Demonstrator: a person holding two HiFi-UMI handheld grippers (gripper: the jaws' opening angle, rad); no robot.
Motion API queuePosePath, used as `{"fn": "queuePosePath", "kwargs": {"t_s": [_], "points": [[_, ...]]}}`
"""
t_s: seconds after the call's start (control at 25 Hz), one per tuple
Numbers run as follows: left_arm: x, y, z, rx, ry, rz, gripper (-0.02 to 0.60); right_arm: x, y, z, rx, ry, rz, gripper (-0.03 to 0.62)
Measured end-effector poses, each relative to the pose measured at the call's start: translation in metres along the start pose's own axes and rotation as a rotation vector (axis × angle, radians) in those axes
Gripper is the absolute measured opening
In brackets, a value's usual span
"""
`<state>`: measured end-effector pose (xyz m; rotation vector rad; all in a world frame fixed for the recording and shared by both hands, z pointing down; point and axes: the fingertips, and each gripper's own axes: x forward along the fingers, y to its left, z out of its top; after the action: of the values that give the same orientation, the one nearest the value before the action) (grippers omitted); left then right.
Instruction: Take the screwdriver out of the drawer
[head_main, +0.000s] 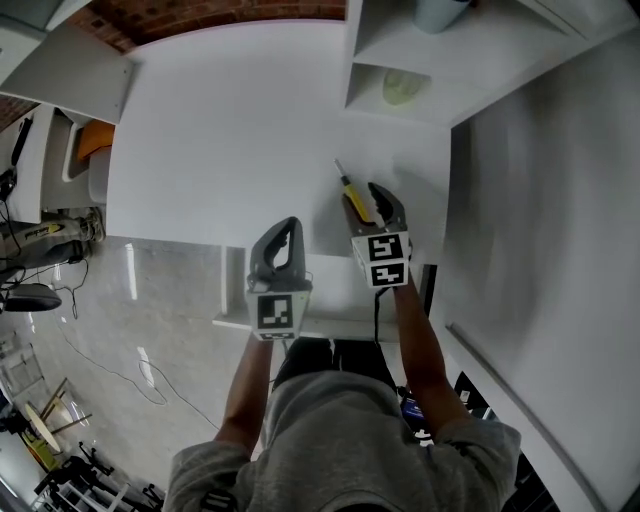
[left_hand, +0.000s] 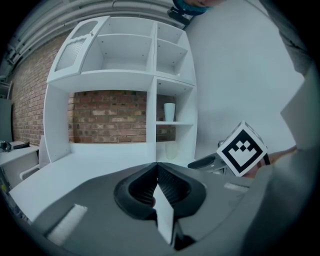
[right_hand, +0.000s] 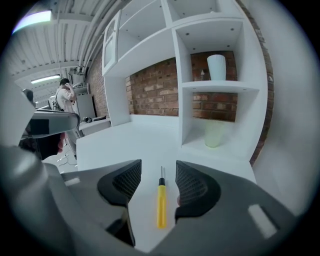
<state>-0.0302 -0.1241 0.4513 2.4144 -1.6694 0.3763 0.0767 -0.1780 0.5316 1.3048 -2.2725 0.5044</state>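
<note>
One yellow-handled screwdriver is lying flat on the white desk, just right of the head view's centre, with its metal tip pointing toward the upper left. Two grippers are hovering over the desk's near edge, each carrying one marker cube.

The right gripper is hanging just right of the screwdriver, tilting down at the desk, and its claw is standing wide. In the right gripper view the screwdriver is showing in the gap between the jaws, resting on the desk with neither pad pressing on it. The left gripper is sitting at lower centre, apart from the screwdriver. Its claw is pinching fully together on nothing.

Two bare forearms are reaching up from the bottom of the frame out of grey sleeves, side by side, the right one slightly higher.

Two cups are standing in the shelf unit: a white cup above and a pale green cup below.
</note>
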Motion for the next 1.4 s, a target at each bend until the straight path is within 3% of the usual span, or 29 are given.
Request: {"fn": "queuePosePath", "kwargs": {"t_s": [0.56, 1.08, 1.4], "points": [[-0.089, -0.022, 0.063, 0.041, -0.126, -0.027, 0.012, -0.135, 0.037, 0.060, -0.011, -0.230, -0.112, 0.130], [-0.177, -0.028, 0.077, 0.060, -0.203, -0.068, 0.012, -0.232, 0.095, 0.061, -0.026, -0.340, -0.193, 0.031], [-0.215, -0.033, 0.070, 0.074, -0.207, -0.078, 0.012, -0.271, 0.124, 0.043, -0.037, -0.361, -0.213, 0.004]]}}
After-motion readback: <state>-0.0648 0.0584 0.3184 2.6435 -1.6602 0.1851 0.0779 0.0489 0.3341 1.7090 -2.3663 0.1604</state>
